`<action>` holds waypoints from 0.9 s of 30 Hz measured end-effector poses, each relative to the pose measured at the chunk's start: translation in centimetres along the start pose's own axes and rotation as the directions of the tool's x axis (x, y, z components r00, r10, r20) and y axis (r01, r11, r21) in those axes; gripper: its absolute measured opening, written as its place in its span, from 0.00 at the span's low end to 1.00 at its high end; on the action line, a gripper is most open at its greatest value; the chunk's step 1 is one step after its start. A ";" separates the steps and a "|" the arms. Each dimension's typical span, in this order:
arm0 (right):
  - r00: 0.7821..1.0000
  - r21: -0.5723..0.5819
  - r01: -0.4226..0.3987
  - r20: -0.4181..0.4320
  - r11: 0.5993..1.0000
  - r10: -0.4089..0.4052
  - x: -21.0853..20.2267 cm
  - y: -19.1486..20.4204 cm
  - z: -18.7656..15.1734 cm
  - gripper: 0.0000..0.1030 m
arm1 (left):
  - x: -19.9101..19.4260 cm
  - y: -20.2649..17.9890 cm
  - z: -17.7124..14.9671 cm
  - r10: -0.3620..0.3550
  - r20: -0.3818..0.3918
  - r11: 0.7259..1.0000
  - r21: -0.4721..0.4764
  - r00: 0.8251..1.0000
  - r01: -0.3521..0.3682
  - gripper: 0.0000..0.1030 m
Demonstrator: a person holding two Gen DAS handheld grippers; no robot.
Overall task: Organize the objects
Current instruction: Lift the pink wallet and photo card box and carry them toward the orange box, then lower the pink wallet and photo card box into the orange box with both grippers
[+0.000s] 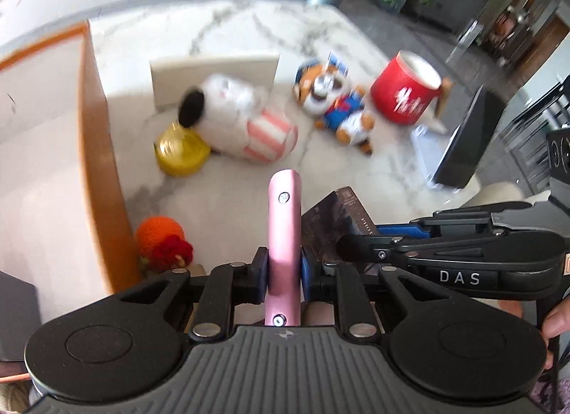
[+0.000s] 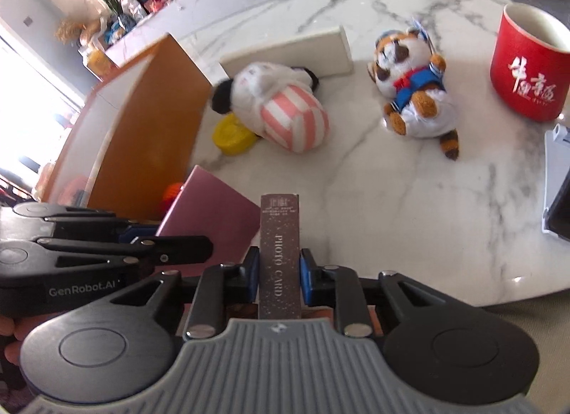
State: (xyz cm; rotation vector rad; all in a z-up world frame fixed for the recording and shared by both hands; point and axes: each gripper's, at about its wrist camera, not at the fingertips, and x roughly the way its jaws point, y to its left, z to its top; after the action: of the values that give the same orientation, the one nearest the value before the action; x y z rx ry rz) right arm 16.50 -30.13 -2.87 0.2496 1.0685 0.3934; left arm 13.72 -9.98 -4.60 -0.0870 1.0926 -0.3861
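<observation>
My left gripper is shut on a flat pink case, held edge-on; the case also shows in the right wrist view. My right gripper is shut on a dark brown "PHOTO CARD" box, seen beside the pink case in the left wrist view. Both are held close together above the near side of the marble table. On the table lie a white dog plush in pink stripes, a tiger plush in blue and a yellow round tin.
An orange-sided open box stands at the left, with an orange and red knitted toy beside it. A cream block stands behind the dog plush. A red mug and a dark device on a grey stand are at the right.
</observation>
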 end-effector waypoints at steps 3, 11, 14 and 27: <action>0.998 -0.014 0.007 0.066 1.000 -0.006 -2.3 2.2 0.4 0.23 | -3.7 0.9 0.0 -0.037 0.075 0.999 -0.011 0.997 0.038 0.21; 0.975 -0.055 -0.107 0.191 0.993 0.115 -6.4 10.0 3.0 0.23 | -14.1 7.1 -1.1 0.015 0.263 0.994 -0.108 0.965 0.014 0.20; 0.969 -0.057 -0.153 0.188 0.987 0.161 -5.3 13.5 3.9 0.23 | -15.2 10.0 -2.0 0.080 0.261 0.984 -0.177 0.962 -0.034 0.20; 1.000 -0.055 -0.004 0.030 0.999 0.005 6.0 20.5 4.4 0.23 | -10.5 16.8 -4.3 0.064 0.126 0.955 -0.296 0.990 -0.024 0.20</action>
State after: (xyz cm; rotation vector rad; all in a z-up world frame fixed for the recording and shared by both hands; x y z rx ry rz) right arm 19.03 -9.09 2.26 0.2090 1.0259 0.4211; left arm 10.15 9.78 -1.94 -0.3477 1.0107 -0.1716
